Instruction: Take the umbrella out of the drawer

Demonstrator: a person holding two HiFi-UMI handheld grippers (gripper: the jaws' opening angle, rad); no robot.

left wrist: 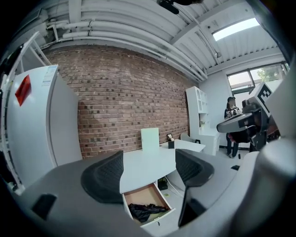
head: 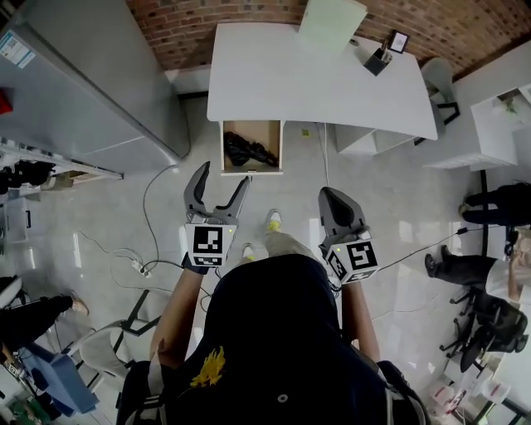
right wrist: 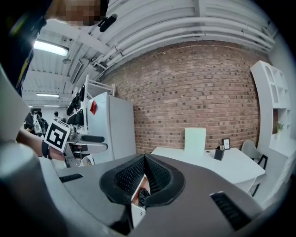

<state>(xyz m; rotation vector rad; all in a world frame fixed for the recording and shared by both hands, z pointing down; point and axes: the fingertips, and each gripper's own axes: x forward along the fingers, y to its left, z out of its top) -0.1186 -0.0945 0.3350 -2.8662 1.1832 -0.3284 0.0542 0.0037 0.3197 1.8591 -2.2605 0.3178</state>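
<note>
A black folded umbrella (head: 249,151) lies in the open wooden drawer (head: 275,145) that sticks out from under the white desk (head: 307,79). My left gripper (head: 222,176) hovers just short of the drawer front, open and empty. In the left gripper view the umbrella (left wrist: 147,211) shows low in the drawer (left wrist: 159,194), below and beyond the spread left gripper (left wrist: 149,162). To the right, farther from the drawer, my right gripper (head: 328,197) is shut with nothing in it. In the right gripper view its pads meet at the right gripper (right wrist: 144,167), and a sliver of umbrella (right wrist: 144,196) shows beneath.
A tall grey fridge (head: 91,75) stands left of the desk. Cables and a power strip (head: 138,266) lie on the floor at the left. A pale green board (head: 332,21) and a pen holder (head: 379,58) sit on the desk. People (head: 489,203) stand at the right.
</note>
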